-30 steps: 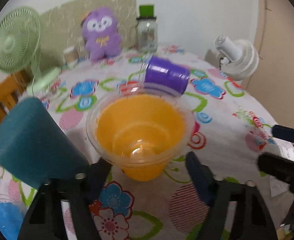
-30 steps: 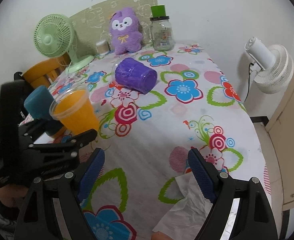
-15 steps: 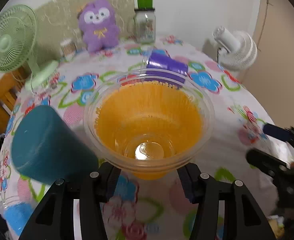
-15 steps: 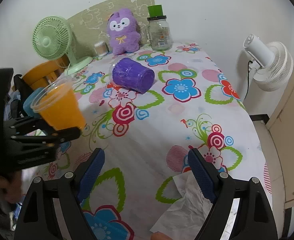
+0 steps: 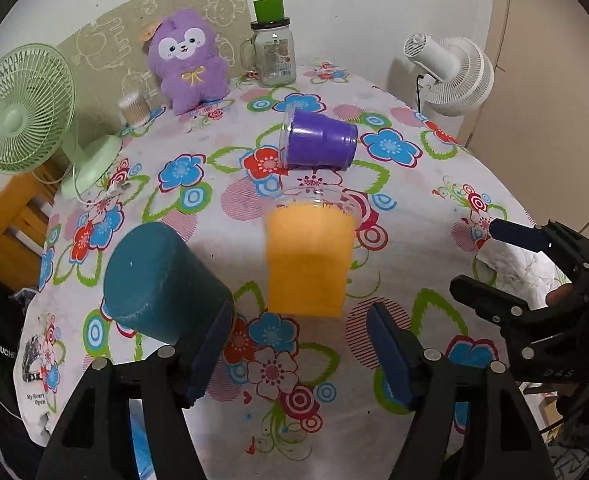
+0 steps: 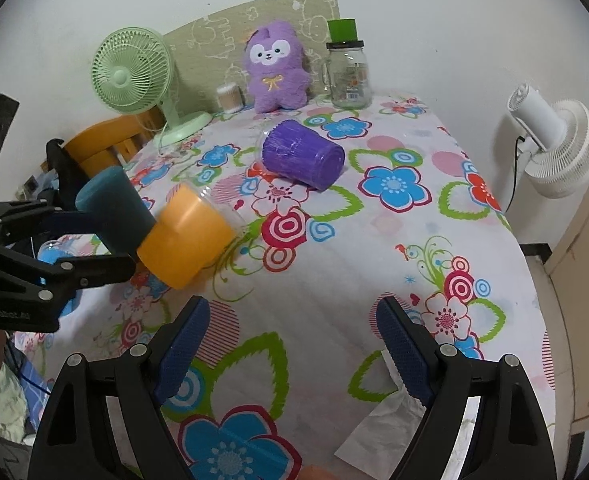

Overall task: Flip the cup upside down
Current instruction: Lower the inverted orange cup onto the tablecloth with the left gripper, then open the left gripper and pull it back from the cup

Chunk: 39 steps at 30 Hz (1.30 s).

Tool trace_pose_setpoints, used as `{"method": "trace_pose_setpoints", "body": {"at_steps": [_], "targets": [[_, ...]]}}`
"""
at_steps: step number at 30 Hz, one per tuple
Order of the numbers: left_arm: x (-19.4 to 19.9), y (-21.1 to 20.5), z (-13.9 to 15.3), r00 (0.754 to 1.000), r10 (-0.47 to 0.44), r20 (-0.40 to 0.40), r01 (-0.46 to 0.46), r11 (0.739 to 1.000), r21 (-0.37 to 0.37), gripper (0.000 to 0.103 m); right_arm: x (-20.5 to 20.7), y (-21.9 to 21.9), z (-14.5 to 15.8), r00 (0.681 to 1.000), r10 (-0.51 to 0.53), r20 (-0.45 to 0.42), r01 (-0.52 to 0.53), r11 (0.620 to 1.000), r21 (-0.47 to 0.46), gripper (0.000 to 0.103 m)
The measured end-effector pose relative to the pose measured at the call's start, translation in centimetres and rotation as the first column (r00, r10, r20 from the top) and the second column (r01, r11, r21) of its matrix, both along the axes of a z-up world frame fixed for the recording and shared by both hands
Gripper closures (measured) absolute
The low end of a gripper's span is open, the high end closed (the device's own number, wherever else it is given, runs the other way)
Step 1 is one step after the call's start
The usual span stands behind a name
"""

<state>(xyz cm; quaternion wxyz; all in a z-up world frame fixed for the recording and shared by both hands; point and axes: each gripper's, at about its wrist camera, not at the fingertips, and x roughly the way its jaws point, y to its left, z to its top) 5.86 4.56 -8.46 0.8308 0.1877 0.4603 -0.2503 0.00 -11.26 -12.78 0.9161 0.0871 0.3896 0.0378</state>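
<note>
The left gripper [image 5: 298, 344] has its blue-padded jaws spread wide and holds nothing. Just ahead of the gap between them the orange cup [image 5: 308, 258] appears blurred, rim toward the far side and base toward the camera. In the right wrist view the same orange cup [image 6: 188, 236] lies tilted well over on its side near the left edge of the worktop [image 6: 374, 264], clear rim pointing toward the middle; whether it touches the flowered cloth or is just above it cannot be told. A teal cup [image 5: 162, 284] sits beside the left jaw's pad, seemingly in contact with it, its closed base facing up and outward.

The right gripper [image 6: 294, 344] is also wide open and empty, hovering over the near part of the worktop, with a crumpled white tissue [image 6: 390, 424] under its right jaw at the near edge.

Farther in, near the middle, a purple cup [image 6: 300, 152] lies on its side, apart from the orange one. Along the far edge stand a green desk fan [image 6: 132, 72], a small jar of cotton swabs [image 6: 228, 98], a purple plush toy [image 6: 278, 68] and a glass jar with a green lid [image 6: 348, 68]. A white fan [image 6: 554, 140] stands off the right edge.
</note>
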Motion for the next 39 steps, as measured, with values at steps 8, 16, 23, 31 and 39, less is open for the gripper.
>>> {"method": "trace_pose_setpoints", "body": {"at_steps": [8, 16, 23, 31, 39], "targets": [[0.3, -1.1, -3.3, 0.999, -0.032, 0.004, 0.032, 0.998, -0.046, 0.023, -0.2, -0.5, 0.0, 1.000, -0.027, -0.006, 0.027, 1.000, -0.003, 0.016], [2.4, -1.9, -6.1, 0.999, -0.013, -0.041, 0.012, 0.999, -0.039, 0.048, -0.6, -1.1, -0.1, 0.999, -0.048, -0.016, 0.048, 0.999, -0.017, 0.016], [1.3, -0.8, -2.3, 1.000, -0.016, -0.002, 0.016, 0.998, -0.066, 0.048, -0.1, -0.7, -0.3, 0.999, -0.034, -0.017, 0.034, 0.999, -0.007, 0.016], [-0.5, -0.3, 0.8, 0.999, -0.039, 0.013, 0.040, 0.997, -0.062, 0.047, -0.3, 0.6, 0.3, 1.000, 0.005, 0.006, -0.005, 1.000, -0.001, 0.016], [-0.8, 0.1, 0.4, 1.000, -0.019, 0.009, 0.019, 0.998, -0.055, 0.047, -1.1, 0.3, 0.8, 1.000, -0.006, 0.017, 0.006, 1.000, -0.007, 0.016]]}}
